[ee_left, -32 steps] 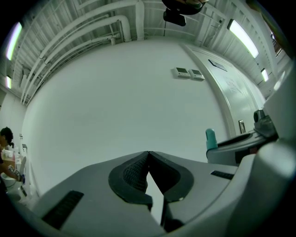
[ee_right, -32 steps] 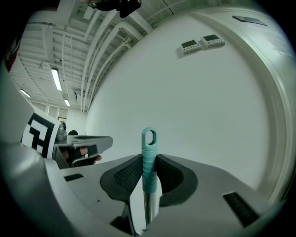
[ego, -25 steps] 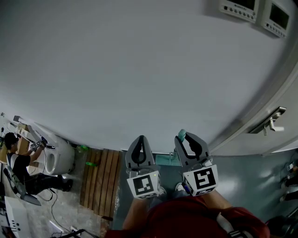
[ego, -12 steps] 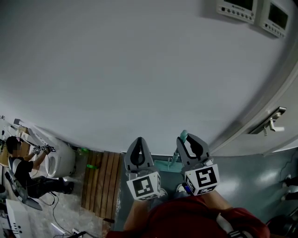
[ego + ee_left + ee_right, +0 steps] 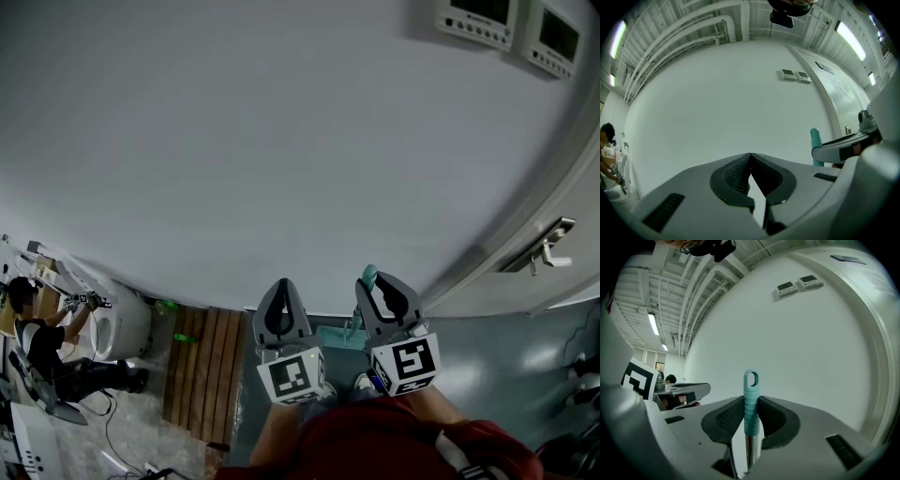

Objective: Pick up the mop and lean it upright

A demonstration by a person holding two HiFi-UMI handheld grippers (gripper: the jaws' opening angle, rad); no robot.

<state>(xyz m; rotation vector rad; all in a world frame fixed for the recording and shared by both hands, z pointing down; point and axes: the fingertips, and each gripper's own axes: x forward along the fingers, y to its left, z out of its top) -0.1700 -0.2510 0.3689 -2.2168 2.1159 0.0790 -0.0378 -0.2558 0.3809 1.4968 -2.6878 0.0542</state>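
Note:
The mop stands upright close to the white wall [image 5: 281, 141]. Its teal handle grip with a loop on top [image 5: 751, 399] sits between the pads of my right gripper [image 5: 751, 417], which is shut on it; the metal shaft runs down below the jaws. In the head view the teal tip [image 5: 369, 275] pokes up at my right gripper [image 5: 377, 281], and a teal mop part [image 5: 337, 336] shows low by the floor. My left gripper [image 5: 279, 284] hangs beside it on the left, shut and empty [image 5: 750, 157]. The left gripper view also catches the teal handle [image 5: 815, 145].
A door with a lever handle [image 5: 548, 246] is at the right, with two wall panels [image 5: 511, 23] above. A wooden slatted platform [image 5: 202, 370] lies on the floor at left. Further left a person [image 5: 37, 328] works at a white appliance [image 5: 122, 323].
Both grippers and the mop handle hold nearly the same place. The person at the far left has shifted their arms.

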